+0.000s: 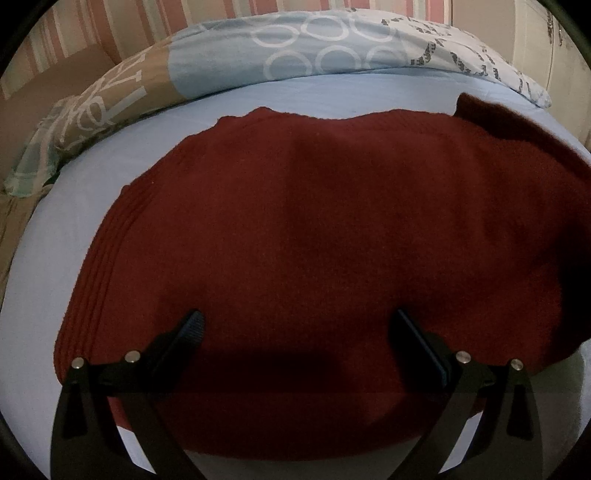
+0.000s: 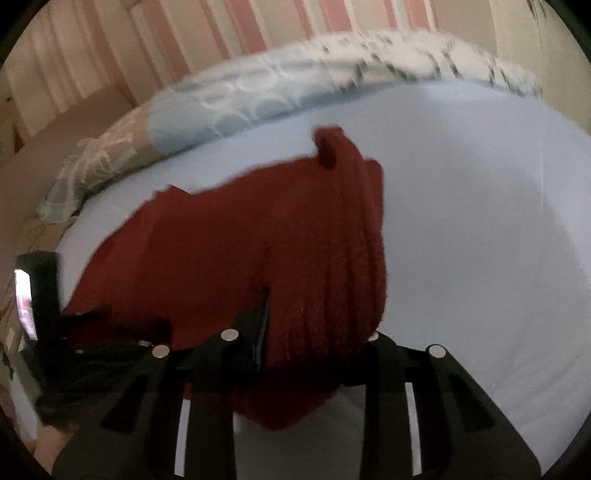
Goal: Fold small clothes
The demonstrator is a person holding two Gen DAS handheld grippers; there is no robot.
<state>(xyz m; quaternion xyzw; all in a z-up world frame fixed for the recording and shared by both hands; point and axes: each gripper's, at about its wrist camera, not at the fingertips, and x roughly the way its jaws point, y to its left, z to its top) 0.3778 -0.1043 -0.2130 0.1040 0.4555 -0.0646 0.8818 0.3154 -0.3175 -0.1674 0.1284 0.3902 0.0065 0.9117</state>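
Note:
A dark red knitted garment (image 1: 314, 221) lies spread over the light blue bed sheet (image 1: 74, 236). My left gripper (image 1: 298, 317) hovers over its near part, open wide, with nothing between its fingers (image 1: 192, 328). In the right wrist view the garment (image 2: 221, 240) has its right edge bunched into long folds that run up between my right gripper's (image 2: 317, 321) jaws. The right gripper is shut on that bunched edge. Only its left finger (image 2: 263, 317) shows; the cloth hides the other one.
A patterned blue, white and tan duvet (image 1: 258, 55) is heaped along the far side of the bed, below a striped wall (image 2: 258, 29). Bare sheet (image 2: 480, 221) stretches right of the garment. A black device with a lit screen (image 2: 26, 295) shows at the left edge.

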